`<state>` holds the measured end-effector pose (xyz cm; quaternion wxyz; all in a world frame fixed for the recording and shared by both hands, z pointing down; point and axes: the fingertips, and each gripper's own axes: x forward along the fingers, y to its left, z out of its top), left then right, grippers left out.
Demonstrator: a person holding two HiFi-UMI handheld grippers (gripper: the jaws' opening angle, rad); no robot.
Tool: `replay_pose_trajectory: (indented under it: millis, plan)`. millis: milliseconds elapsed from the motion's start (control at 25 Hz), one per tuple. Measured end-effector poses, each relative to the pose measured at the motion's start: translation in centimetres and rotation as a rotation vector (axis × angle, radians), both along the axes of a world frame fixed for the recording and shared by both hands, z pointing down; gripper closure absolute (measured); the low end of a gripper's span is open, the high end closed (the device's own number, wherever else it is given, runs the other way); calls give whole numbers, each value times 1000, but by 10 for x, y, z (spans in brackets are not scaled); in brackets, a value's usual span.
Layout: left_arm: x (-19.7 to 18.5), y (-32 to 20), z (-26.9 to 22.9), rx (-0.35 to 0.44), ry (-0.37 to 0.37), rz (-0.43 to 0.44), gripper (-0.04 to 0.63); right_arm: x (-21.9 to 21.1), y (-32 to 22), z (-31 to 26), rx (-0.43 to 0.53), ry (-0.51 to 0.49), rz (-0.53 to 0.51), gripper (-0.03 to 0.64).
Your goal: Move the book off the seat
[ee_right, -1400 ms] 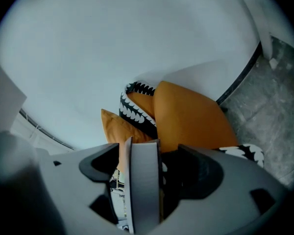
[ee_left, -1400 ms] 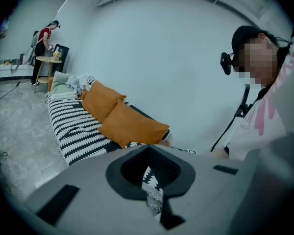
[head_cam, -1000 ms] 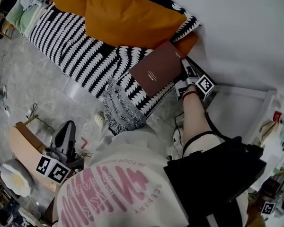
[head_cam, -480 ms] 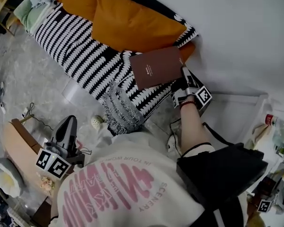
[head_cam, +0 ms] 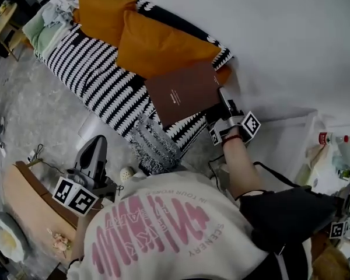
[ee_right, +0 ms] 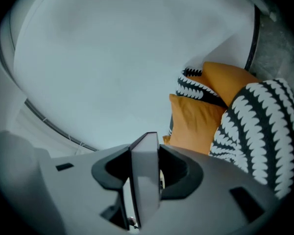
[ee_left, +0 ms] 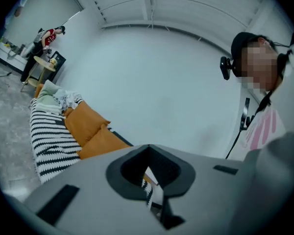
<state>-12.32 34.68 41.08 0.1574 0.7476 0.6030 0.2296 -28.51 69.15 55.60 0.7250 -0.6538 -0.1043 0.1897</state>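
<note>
**Q:** What does the person wear?

**A:** A white T-shirt with large pink lettering and a line of small dark print. There is a red band at the right wrist and a black camera mount on the head.

**Q:** How do the tools look?

**A:** The left gripper is dark grey and the right gripper is black. Each carries a white cube with black square markers.

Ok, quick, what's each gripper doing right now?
Left gripper: closed, nothing in it.
Right gripper: closed on the book.
</note>
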Motion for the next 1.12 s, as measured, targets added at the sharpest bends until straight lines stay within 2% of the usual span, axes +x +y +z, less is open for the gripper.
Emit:
replay_pose_trajectory:
  millis: [200, 280, 640, 920, 1120]
  plan:
    - [17, 2, -47, -140, 38, 63, 586, 18, -43, -59, -36, 86, -37, 459]
    - [24, -2, -62, -166, 52, 76, 586, 24, -59, -81, -44, 125, -42, 459]
    - [52, -61, -104, -194, 129, 184, 586, 40, -156, -169, -95, 273, 9, 459]
    - [64, -72, -115, -221, 132, 274, 586, 27, -183, -207, -158, 333, 94, 459]
    - [70, -95, -113, -253, 144, 342, 586, 9, -224, -214, -190, 370, 172, 459]
